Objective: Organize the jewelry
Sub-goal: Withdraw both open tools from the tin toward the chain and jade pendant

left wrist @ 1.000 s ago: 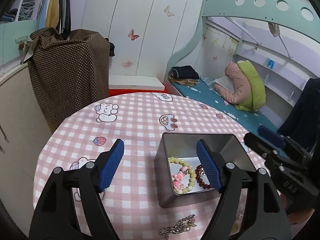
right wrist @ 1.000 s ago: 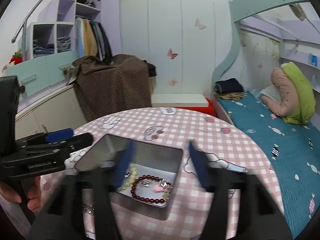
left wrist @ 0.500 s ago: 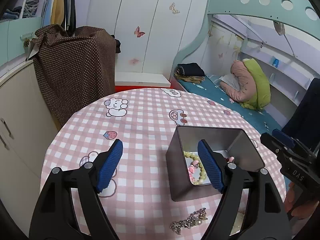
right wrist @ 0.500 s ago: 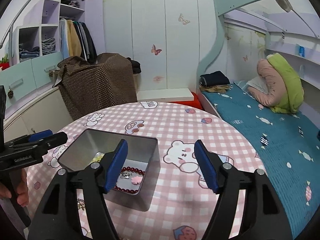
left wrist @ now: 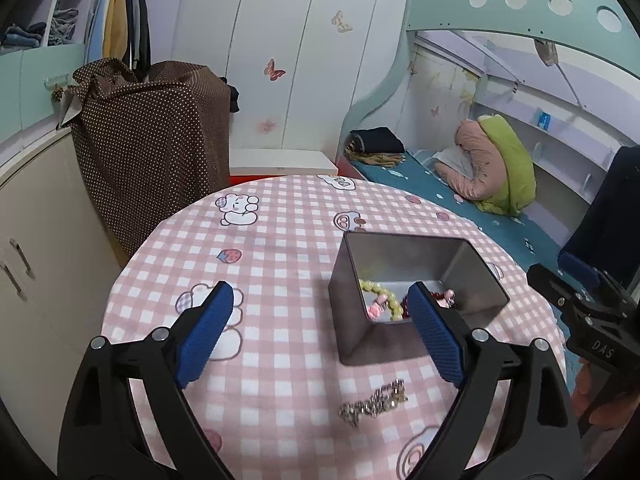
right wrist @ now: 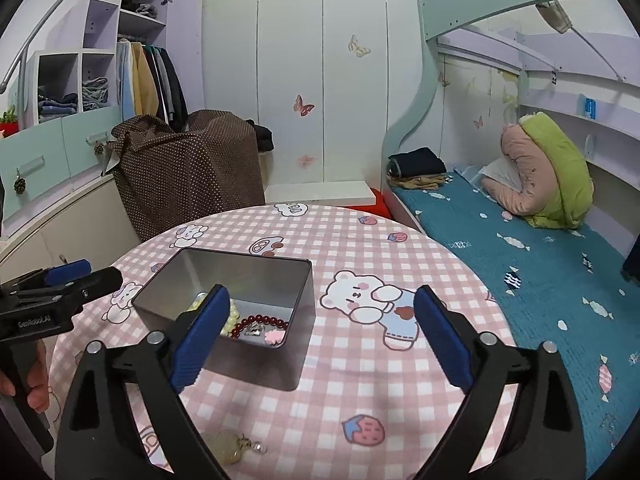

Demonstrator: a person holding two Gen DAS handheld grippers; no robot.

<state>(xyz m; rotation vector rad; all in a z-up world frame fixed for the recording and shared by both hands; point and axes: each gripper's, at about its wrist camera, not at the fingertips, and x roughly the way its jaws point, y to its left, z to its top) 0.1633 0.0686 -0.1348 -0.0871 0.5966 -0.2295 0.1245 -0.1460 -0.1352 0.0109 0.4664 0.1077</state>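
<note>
A silver metal tin [left wrist: 472, 276] [right wrist: 304, 280] stands on the round pink checked table [left wrist: 280, 240] [right wrist: 400, 264]. In it lie a pale bead bracelet [left wrist: 384, 296], a dark red bead bracelet [right wrist: 264, 322] and small pink charms [right wrist: 274, 336]. A silver chain [left wrist: 374, 398] lies loose on the cloth in front of the tin. A pale yellow pendant [right wrist: 228, 450] lies near the table's front edge. My left gripper [left wrist: 322, 326] is open and empty above the table, left of the tin. My right gripper [right wrist: 320, 332] is open and empty above the tin's right side.
A brown dotted cloth covers furniture [left wrist: 160, 140] behind the table on the left. A bed with blue sheets [right wrist: 520, 248] runs along the right. White cabinets [left wrist: 36, 248] stand at the left.
Both grippers have pulled back and risen from the tin. The tin's contents and the loose chain have stayed put.
</note>
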